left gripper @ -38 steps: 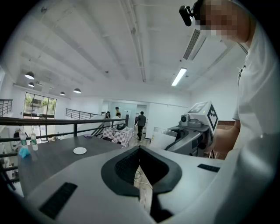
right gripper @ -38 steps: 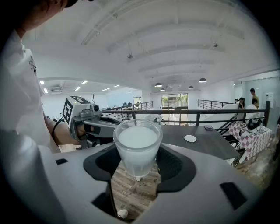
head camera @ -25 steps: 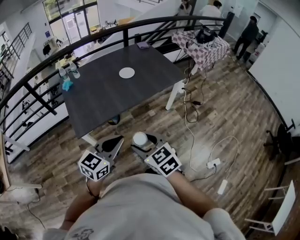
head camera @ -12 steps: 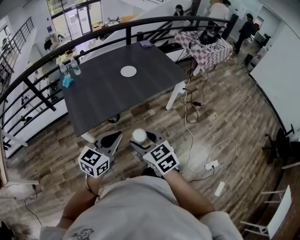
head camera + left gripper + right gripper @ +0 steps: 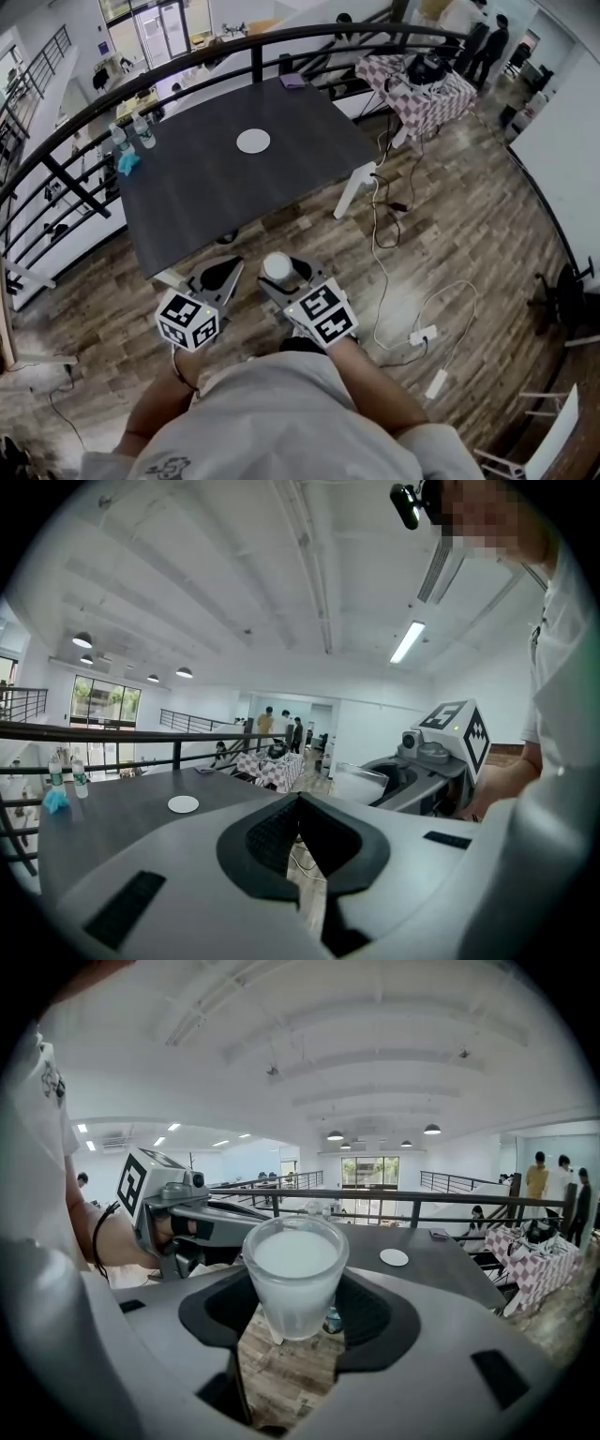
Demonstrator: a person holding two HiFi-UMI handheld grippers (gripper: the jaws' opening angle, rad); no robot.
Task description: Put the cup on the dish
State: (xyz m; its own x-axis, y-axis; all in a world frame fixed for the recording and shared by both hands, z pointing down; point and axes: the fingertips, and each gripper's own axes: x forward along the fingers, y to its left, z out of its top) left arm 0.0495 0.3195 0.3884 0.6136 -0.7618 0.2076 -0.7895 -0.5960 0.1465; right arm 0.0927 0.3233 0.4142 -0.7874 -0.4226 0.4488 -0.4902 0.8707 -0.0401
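head view: base of the cup (image 5: 277,266) hidden inside my right claw (image 5: 283,278). clutter (image 5: 141,134) at the far corner of the counter (image 5: 211,197) too small for me to name.

Smooth frosted translucent white cup (image 5: 295,1277); matt dark grey rectangular tabletop (image 5: 216,197); beneath tabletop, brown wood-plank floor (image 5: 450,225), slight sheen.

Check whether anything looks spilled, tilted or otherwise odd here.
Nothing stands out. The white cup sits upright in the right gripper, and the white dish lies flat and bare on the dark table.
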